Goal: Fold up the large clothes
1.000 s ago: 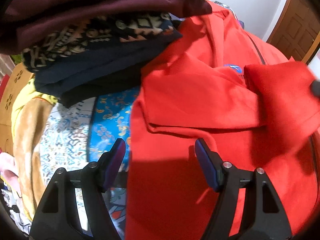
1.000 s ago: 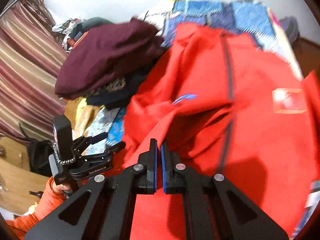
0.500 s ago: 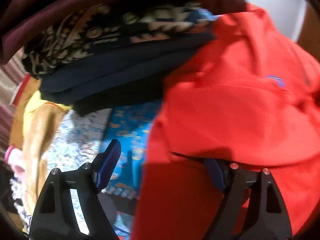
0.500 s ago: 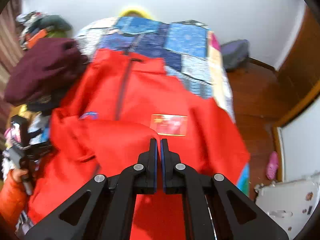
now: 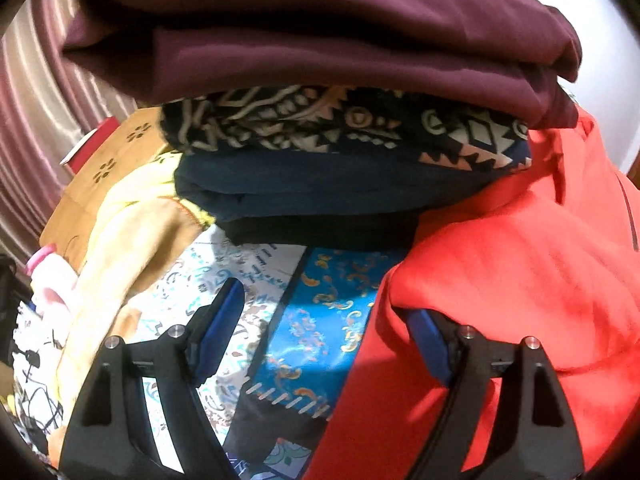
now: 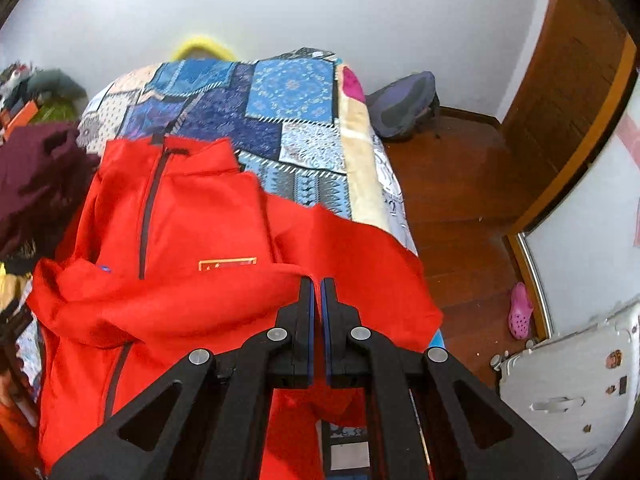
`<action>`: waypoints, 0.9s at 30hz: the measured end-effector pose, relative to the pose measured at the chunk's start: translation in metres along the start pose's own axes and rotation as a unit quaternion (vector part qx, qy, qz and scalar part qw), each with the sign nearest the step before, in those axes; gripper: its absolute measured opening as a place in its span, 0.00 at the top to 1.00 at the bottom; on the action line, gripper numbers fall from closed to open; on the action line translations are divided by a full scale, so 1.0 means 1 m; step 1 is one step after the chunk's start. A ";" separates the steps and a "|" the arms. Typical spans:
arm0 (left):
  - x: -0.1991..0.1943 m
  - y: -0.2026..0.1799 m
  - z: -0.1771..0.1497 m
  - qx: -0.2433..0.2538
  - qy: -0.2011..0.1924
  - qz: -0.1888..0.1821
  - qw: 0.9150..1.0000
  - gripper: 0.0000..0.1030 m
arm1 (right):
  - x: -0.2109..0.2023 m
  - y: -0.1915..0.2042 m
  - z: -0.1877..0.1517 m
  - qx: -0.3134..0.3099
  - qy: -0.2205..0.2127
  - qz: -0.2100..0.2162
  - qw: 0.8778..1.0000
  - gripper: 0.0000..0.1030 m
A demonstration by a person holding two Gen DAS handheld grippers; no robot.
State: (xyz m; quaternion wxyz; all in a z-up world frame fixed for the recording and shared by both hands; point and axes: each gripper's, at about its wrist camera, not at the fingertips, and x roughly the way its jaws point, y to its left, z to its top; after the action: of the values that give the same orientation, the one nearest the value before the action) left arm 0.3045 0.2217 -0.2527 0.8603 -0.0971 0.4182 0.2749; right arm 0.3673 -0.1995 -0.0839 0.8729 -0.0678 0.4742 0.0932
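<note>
A large red zip jacket (image 6: 192,240) lies on the bed with its collar at the far end. My right gripper (image 6: 316,288) is shut on a red sleeve (image 6: 360,264) and holds it stretched across the jacket's front. In the left wrist view the same red jacket (image 5: 520,280) fills the right side. My left gripper (image 5: 324,316) is open at the jacket's left edge. Its right finger is tucked under a red fold; its left finger (image 5: 218,328) stands over the bedcover.
A stack of folded clothes, maroon (image 5: 320,28) on top, patterned and navy below, lies just beyond the left gripper. A patchwork blue bedcover (image 6: 280,120) covers the bed. Wooden floor (image 6: 460,200), a bag, a pink shoe (image 6: 520,312) and a door lie right.
My right gripper has pulled the red sleeve to the right across the jacket. My left gripper has moved closer to the jacket's left edge, its right finger now under the fold.
</note>
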 end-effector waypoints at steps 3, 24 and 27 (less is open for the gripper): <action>0.003 -0.005 -0.006 0.009 0.002 -0.001 1.000 0.22 | 0.004 -0.007 0.003 0.011 0.004 0.001 1.000 0.97; -0.024 -0.015 -0.024 0.118 0.038 -0.024 0.992 0.22 | -0.010 -0.024 -0.011 0.029 0.008 0.055 0.998 0.66; -0.050 -0.024 -0.022 0.138 0.012 -0.039 0.990 0.22 | -0.024 -0.035 -0.017 0.050 -0.001 0.066 0.997 0.66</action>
State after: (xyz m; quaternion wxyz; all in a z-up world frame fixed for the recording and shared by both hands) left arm 0.2786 0.1733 -0.2291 0.8705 0.0027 0.4582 0.1798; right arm 0.3483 -0.2390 -0.0714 0.8675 0.0075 0.4809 0.1267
